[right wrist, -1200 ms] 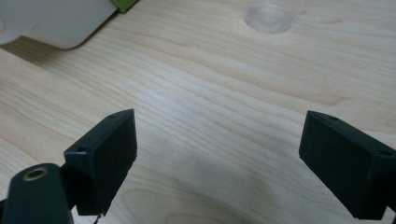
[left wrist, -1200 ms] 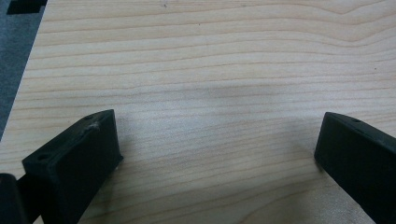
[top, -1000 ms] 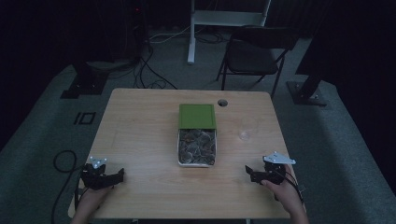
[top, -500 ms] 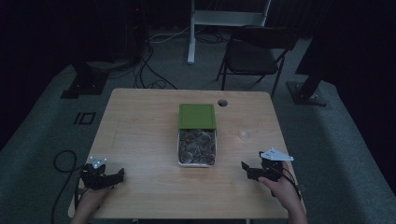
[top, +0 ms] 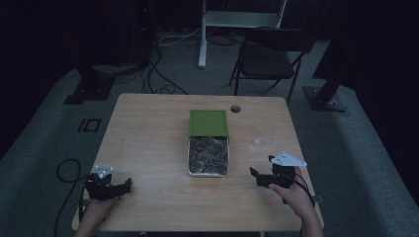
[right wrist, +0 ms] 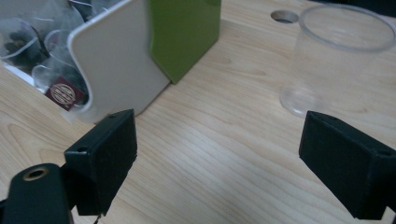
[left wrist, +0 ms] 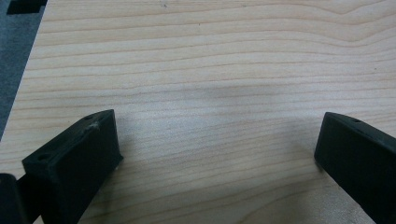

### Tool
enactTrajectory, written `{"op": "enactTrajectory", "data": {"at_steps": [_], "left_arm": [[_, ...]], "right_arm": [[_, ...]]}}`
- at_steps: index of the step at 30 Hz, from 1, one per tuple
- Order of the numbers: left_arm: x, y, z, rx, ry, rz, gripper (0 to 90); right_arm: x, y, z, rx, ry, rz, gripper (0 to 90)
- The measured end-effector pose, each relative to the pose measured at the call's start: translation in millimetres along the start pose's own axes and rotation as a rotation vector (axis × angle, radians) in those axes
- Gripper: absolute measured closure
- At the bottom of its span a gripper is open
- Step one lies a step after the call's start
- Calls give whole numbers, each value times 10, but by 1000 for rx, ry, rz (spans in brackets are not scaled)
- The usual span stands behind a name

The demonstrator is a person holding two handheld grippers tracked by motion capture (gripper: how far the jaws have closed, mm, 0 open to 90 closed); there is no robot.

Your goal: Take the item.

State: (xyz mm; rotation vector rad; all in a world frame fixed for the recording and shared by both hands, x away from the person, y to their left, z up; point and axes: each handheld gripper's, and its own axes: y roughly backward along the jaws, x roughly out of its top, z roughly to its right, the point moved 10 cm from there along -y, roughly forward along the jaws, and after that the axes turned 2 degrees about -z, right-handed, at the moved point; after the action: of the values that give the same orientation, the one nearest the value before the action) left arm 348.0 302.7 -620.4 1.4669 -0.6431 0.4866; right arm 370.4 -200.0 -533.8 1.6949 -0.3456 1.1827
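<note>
Wooden table (right wrist: 224, 154), clear cup (right wrist: 338, 60) beyond wide-apart jaws

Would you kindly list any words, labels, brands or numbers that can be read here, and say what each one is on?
No text can be read.
Tea-bag tag in the white box: a dark red tag with a round pale emblem, its lettering too small and blurred to read.
Green lid, clear cup, table: no print visible.
</note>
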Motion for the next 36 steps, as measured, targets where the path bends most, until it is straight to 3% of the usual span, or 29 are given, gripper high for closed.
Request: {"op": "enactTrajectory", "data": {"at_steps": [19, 36], "left_arm": [[1, -1, 1, 0, 1, 2, 5], [0, 0, 1, 0, 1, 0, 5]], "right_arm": [[272, -27, -251, 75, 40, 39, 116], [517, -159, -490, 138, 75, 59, 116]]}}
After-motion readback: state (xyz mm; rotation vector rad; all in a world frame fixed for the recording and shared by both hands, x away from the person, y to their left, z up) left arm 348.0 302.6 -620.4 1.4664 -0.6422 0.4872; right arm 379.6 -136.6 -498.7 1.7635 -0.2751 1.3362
